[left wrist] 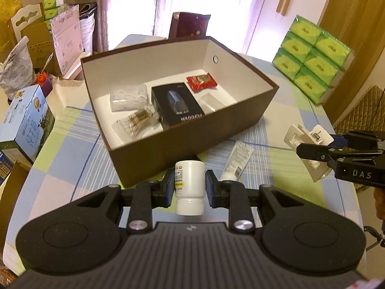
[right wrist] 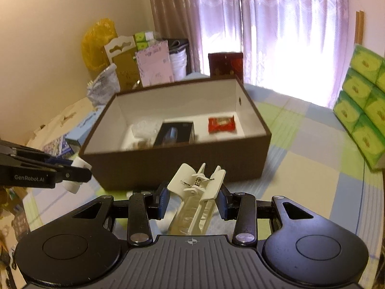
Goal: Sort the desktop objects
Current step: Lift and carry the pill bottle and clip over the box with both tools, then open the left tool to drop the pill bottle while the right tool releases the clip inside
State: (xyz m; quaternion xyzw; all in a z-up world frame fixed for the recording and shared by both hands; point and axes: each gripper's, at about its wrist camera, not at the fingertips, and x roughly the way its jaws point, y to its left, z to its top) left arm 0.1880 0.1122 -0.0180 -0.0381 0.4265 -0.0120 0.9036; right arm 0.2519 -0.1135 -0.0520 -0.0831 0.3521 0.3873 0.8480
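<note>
My left gripper (left wrist: 189, 185) is shut on a white pill bottle (left wrist: 189, 187), held cap-down above the checked tablecloth, just short of the brown box (left wrist: 192, 142). My right gripper (right wrist: 193, 198) is shut on a white plastic clip (right wrist: 196, 197), held above the cloth in front of the same brown box (right wrist: 182, 166). Each gripper shows in the other's view: the right gripper (left wrist: 312, 150) at the right edge with the clip (left wrist: 305, 139), the left gripper (right wrist: 81, 171) at the left edge. Inside the box lie a black carton (left wrist: 176, 103), a red snack packet (left wrist: 201, 82) and clear bags.
A white tube (left wrist: 237, 161) lies on the cloth right of the box's near corner. Stacked green tissue packs (left wrist: 312, 60) stand at the right. A blue carton (left wrist: 26, 120), bags and cardboard crowd the left side. A dark red box (left wrist: 189, 25) stands behind the brown box.
</note>
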